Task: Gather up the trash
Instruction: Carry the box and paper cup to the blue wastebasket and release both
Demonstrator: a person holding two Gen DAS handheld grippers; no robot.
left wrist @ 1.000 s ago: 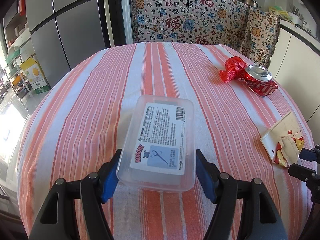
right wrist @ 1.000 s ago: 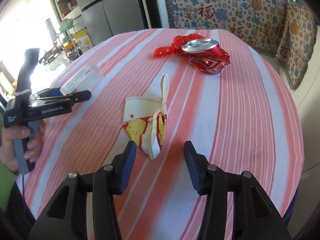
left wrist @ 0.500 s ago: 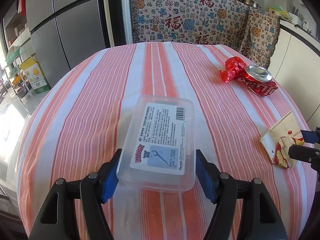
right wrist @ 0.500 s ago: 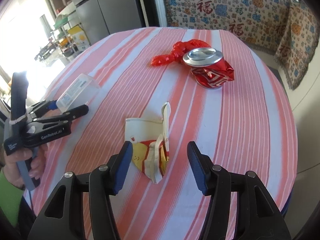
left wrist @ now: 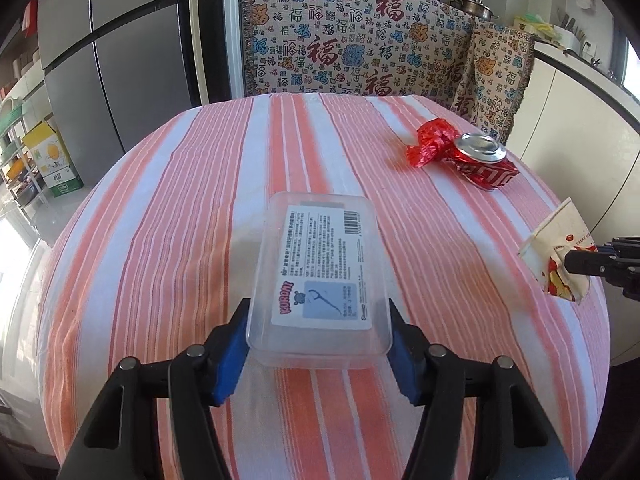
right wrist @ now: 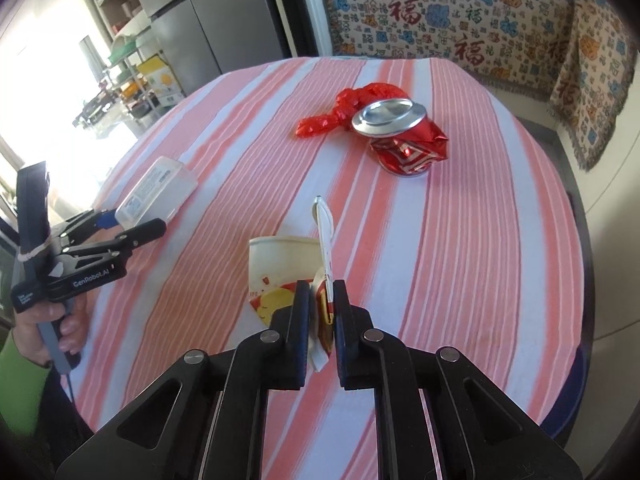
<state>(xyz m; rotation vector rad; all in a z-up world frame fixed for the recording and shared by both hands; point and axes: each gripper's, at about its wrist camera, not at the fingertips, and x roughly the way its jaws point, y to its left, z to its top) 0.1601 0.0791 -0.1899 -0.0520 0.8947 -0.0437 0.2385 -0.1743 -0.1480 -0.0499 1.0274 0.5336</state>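
A clear plastic box (left wrist: 320, 264) with a printed label lies on the striped tablecloth (left wrist: 200, 240). My left gripper (left wrist: 318, 320) has its jaws closing, and its blue pads (left wrist: 234, 344) touch the box's two long sides. My right gripper (right wrist: 322, 300) is shut on a flattened paper cup (right wrist: 280, 264), held a little above the cloth. The left wrist view shows that cup (left wrist: 556, 248) at the far right in the right gripper (left wrist: 580, 258). A crushed red can (right wrist: 400, 140) and a red wrapper (right wrist: 348, 108) lie farther back. The right wrist view shows the left gripper (right wrist: 132, 226) around the box (right wrist: 160, 188).
A hand with a green sleeve (right wrist: 24, 356) holds the left gripper's handle. Behind the round table hang a patterned cloth (left wrist: 360, 40) and stands a grey fridge (left wrist: 120, 60). A cardboard carton (left wrist: 52, 160) sits on the floor at left. The table's edge (right wrist: 576, 280) curves close on the right.
My right gripper has shut on the paper cup and lifted it slightly off the cloth. The left gripper's pads have drawn in against the box. The box, can and wrapper have not moved.
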